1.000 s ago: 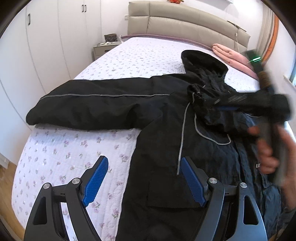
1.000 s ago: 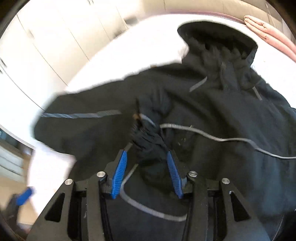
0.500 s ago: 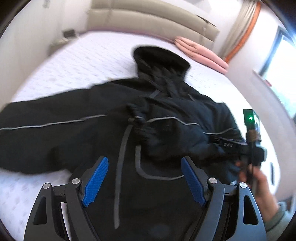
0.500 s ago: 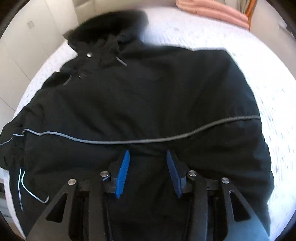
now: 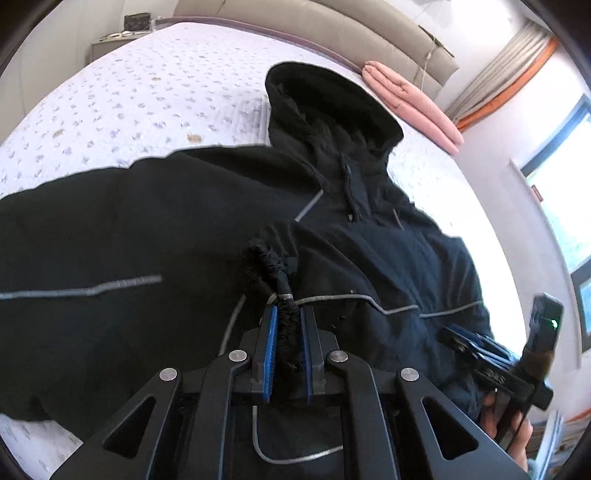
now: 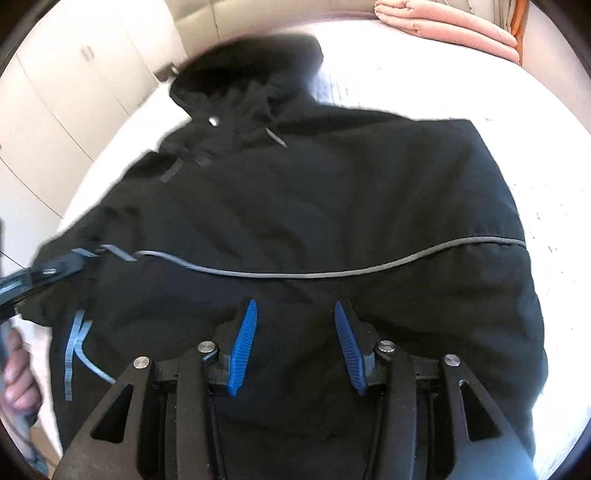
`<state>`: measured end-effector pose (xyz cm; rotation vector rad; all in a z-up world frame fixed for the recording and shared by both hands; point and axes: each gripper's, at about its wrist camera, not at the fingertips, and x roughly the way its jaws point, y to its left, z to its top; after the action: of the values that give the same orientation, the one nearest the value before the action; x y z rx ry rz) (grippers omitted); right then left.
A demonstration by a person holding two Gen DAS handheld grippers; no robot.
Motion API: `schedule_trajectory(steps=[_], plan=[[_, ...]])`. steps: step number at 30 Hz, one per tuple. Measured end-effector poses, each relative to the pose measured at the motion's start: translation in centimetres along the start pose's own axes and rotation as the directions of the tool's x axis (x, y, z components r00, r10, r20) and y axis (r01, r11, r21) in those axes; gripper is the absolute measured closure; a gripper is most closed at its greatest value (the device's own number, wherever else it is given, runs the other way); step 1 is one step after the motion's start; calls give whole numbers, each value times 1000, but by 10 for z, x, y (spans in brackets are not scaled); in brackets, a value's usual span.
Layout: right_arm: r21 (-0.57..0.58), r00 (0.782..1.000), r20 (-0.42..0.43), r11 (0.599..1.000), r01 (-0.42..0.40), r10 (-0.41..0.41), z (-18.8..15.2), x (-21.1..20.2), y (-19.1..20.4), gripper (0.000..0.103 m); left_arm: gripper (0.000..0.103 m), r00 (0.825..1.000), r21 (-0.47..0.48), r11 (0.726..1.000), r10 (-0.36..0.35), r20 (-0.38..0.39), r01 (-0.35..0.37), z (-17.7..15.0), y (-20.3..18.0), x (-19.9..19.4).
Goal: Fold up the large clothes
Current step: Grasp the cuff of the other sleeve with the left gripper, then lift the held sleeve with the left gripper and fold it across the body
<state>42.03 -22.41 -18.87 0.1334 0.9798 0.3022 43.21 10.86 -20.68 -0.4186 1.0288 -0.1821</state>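
Observation:
A large black hooded jacket with grey piping lies spread on the bed, hood toward the headboard; it also fills the right wrist view. One sleeve is folded across its chest. My left gripper is shut on that sleeve's gathered cuff, over the jacket's middle. My right gripper is open and empty, low over the jacket's lower right part. It shows in the left wrist view at the right. The left gripper shows at the left edge of the right wrist view.
The bed has a white quilt with small purple flowers. Folded pink bedding lies by the padded headboard. White wardrobes and a nightstand stand to the left. A window is at the right.
My right gripper let go of the sleeve cuff and drew back to the jacket's right side. My left gripper moved in over the jacket and shut on the cuff.

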Motion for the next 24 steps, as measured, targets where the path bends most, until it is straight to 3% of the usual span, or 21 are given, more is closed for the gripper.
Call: schedule_trajectory(steps=[2, 5, 9, 11, 16, 18, 19, 21, 24], plan=[[-10, 999, 40, 1000, 14, -13, 2, -15, 2, 53, 91, 998, -23, 999, -23, 66, 25, 6, 9, -22], [-29, 996, 83, 999, 27, -24, 4, -32, 5, 53, 91, 995, -85, 996, -23, 98, 32, 8, 37, -40], [-24, 998, 35, 998, 56, -55, 6, -14, 9, 53, 90, 1000, -125, 992, 20, -17, -22, -4, 72, -14], [-24, 994, -60, 996, 91, -92, 2, 14, 8, 54, 87, 996, -83, 993, 77, -38, -80, -13, 75, -3], [-27, 990, -92, 994, 105, -107, 6, 23, 9, 54, 77, 984, -15, 988, 157, 89, -156, -17, 52, -37], [-25, 995, -61, 997, 75, -76, 8, 9, 13, 53, 73, 978, 20, 991, 127, 164, -132, -17, 37, -62], [-19, 999, -29, 999, 45, -45, 8, -1, 15, 53, 66, 977, 47, 993, 100, 189, -111, -19, 27, -73], [-15, 1000, 16, 1000, 20, -19, 5, -14, 20, 53, 61, 980, 124, 988, 67, 189, -92, -21, -2, -74], [-6, 999, -5, 999, 53, -53, 2, -10, 30, 54, 61, 994, 218, 973, 50, 97, -70, -30, -41, -42]])
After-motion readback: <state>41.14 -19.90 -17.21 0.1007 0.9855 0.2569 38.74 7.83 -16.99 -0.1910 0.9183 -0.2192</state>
